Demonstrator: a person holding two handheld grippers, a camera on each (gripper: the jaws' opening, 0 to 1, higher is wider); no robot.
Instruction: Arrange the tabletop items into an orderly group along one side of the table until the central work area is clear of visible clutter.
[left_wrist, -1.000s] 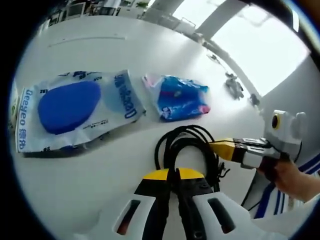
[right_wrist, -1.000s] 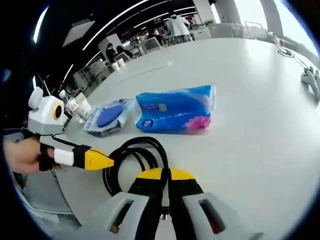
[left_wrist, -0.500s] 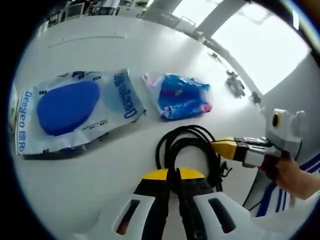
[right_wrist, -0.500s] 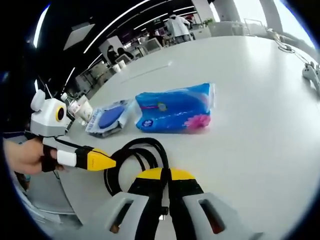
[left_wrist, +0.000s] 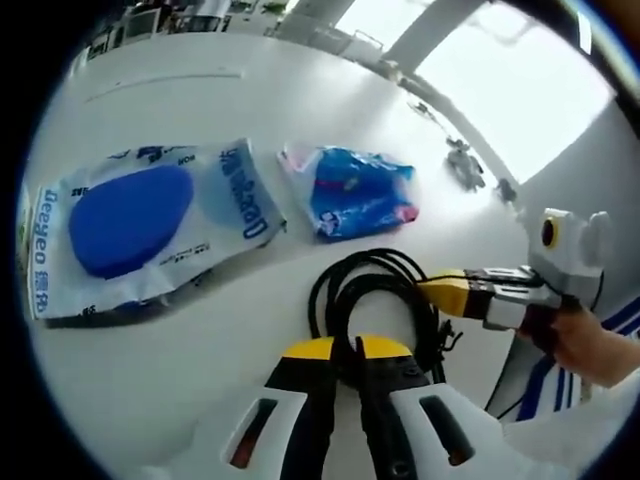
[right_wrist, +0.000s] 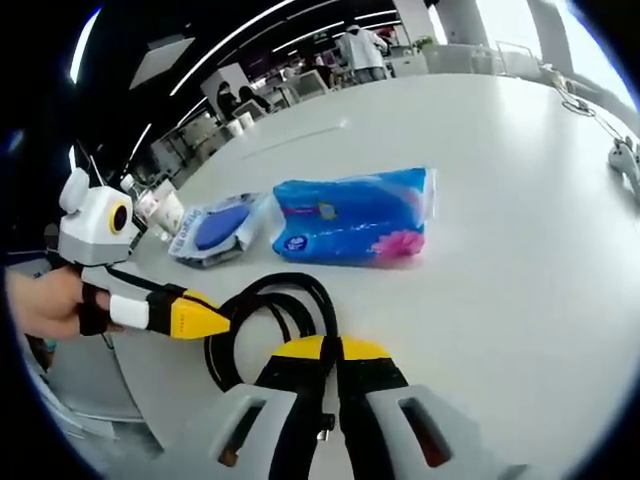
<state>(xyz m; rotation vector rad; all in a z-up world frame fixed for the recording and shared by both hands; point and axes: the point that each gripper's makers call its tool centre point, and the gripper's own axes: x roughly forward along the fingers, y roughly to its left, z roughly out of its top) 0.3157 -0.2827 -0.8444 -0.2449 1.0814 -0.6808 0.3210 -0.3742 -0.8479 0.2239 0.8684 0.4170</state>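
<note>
A coiled black cable lies on the white table near its edge, just ahead of both grippers. The left gripper and right gripper each have their yellow-tipped jaws pressed together over the coil; whether they pinch it, I cannot tell. Farther off lie a blue tissue pack and, beside it, a clear bag holding a blue pad. Little has changed since a second ago.
</note>
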